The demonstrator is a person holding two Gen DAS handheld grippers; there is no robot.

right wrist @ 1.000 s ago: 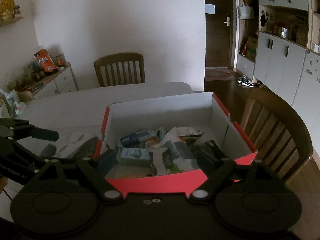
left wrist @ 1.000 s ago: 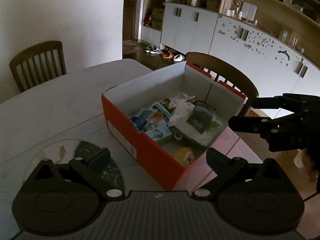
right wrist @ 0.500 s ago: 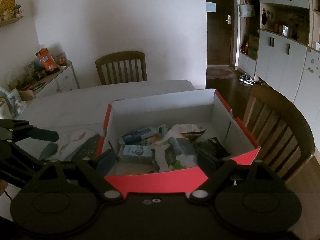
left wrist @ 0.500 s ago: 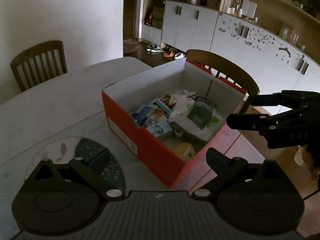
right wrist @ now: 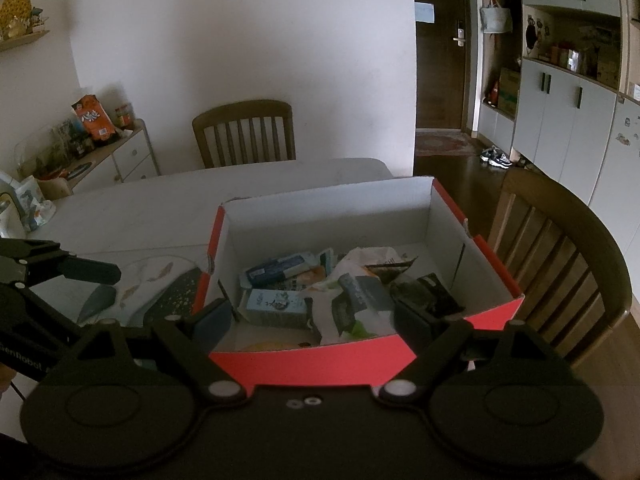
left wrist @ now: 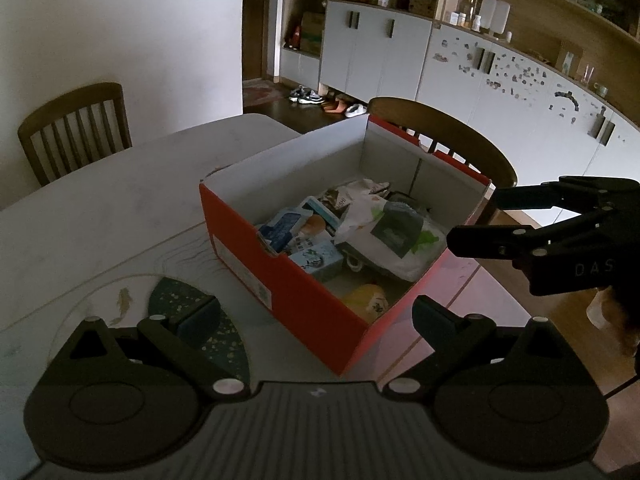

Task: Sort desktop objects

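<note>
A red cardboard box (left wrist: 296, 296) with white inner walls stands on the pale table; it also shows in the right wrist view (right wrist: 304, 364). It holds several packets: light blue cartons (left wrist: 316, 260), a white and green bag (left wrist: 404, 248), a dark sachet (right wrist: 360, 296) and a yellow item (left wrist: 366, 298). My left gripper (left wrist: 316, 312) is open and empty, held back from the box's near left corner. My right gripper (right wrist: 316, 316) is open and empty, just before the box's near wall. Each gripper also shows from the side in the other's view.
A round mat with fish and dark green patches (left wrist: 192, 320) lies on the table left of the box. Wooden chairs stand at the far side (right wrist: 244, 132) and right of the box (right wrist: 560, 260). A side cabinet with snacks (right wrist: 100, 148) is at far left.
Both grippers have drawn back a little from the box, so it looks smaller and farther. Both stay open and empty. The box's contents have not moved.
</note>
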